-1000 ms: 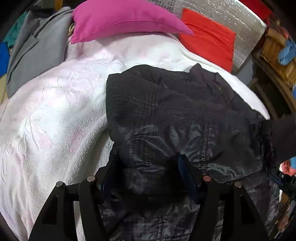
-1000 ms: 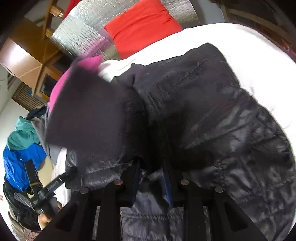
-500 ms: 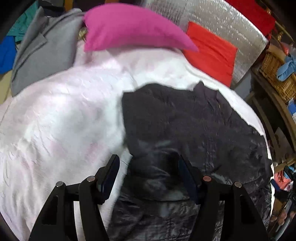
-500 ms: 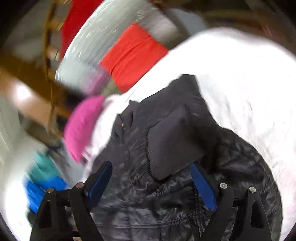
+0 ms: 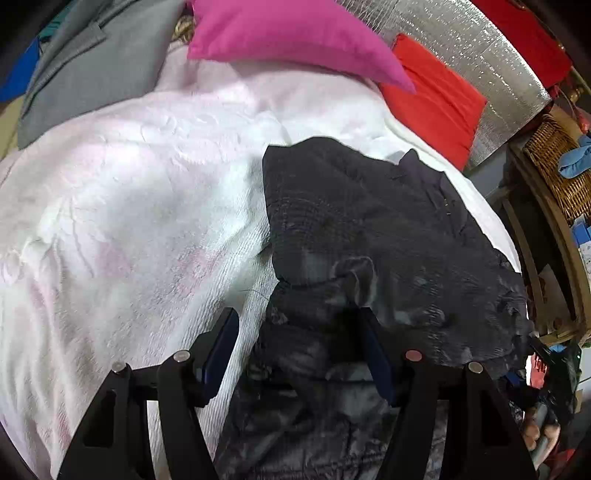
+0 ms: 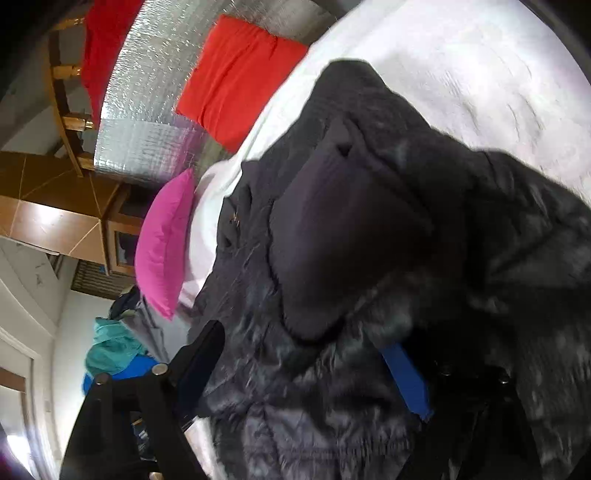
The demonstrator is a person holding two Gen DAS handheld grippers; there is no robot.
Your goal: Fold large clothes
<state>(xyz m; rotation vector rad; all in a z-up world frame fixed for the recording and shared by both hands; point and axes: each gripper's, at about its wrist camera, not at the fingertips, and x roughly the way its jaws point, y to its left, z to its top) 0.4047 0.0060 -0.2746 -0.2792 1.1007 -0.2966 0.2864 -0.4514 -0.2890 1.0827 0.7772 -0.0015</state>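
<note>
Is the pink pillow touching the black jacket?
Apart. The left wrist view shows bare white blanket between the pink pillow and the black jacket.

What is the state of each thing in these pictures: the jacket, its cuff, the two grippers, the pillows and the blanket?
Black jacket: partly folded, crumpled, lying on the blanket.
Knit cuff: resting on top of the jacket.
Left gripper: open, jacket fabric between its fingers.
Right gripper: open, jaws just closing slightly, over the jacket.
White blanket: spread out, wrinkled.
Pink pillow: lying on the blanket's far edge.
Red pillow: leaning on silver board.
</note>
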